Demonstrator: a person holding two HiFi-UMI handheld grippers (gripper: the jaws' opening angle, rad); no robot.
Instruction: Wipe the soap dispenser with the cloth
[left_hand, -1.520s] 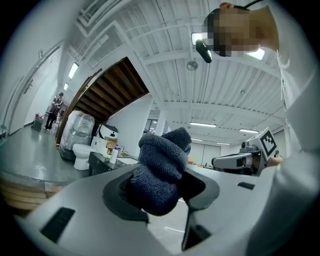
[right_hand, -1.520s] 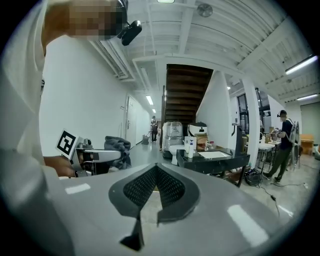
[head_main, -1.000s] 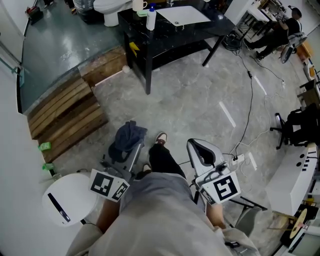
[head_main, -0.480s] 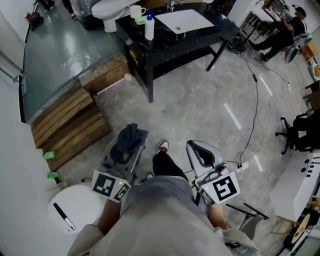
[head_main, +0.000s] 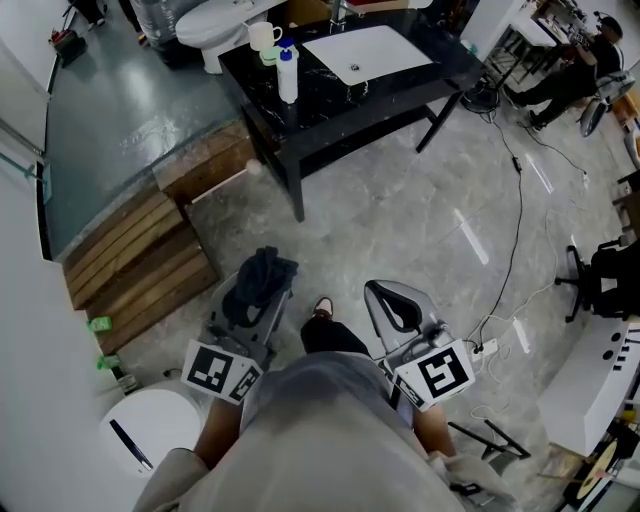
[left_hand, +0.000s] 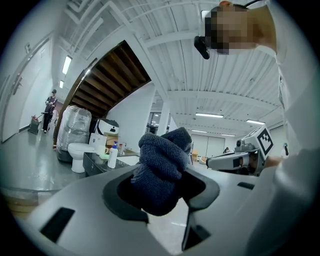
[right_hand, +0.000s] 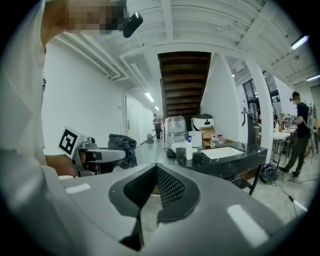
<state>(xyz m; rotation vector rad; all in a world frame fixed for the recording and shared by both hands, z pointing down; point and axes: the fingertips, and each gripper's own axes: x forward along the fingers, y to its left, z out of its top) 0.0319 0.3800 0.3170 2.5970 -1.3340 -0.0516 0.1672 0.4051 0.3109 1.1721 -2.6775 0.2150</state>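
A white soap dispenser (head_main: 288, 76) with a blue pump stands on the near left part of a black marble counter (head_main: 400, 85); it also shows far off as the dispenser (left_hand: 113, 155) and the dispenser (right_hand: 189, 149). My left gripper (head_main: 258, 290) is shut on a bunched dark blue cloth (left_hand: 161, 167), held out level in front of me, well short of the counter. My right gripper (head_main: 397, 305) is beside it at the right, shut with nothing between its jaws. Both are carried over the grey floor.
A white sink basin (head_main: 362, 52) is set into the counter, with a white mug (head_main: 262, 37) behind the dispenser. A toilet (head_main: 212, 20) stands beyond. Wooden steps (head_main: 140, 250) lie at left, a white bin (head_main: 150, 428) near my left side, cables (head_main: 515, 225) and a person (head_main: 570, 60) at right.
I have walked toward the counter: it and the dispenser have come nearer and lower in the head view. Both grippers keep their pose; the cloth stays in the left one.
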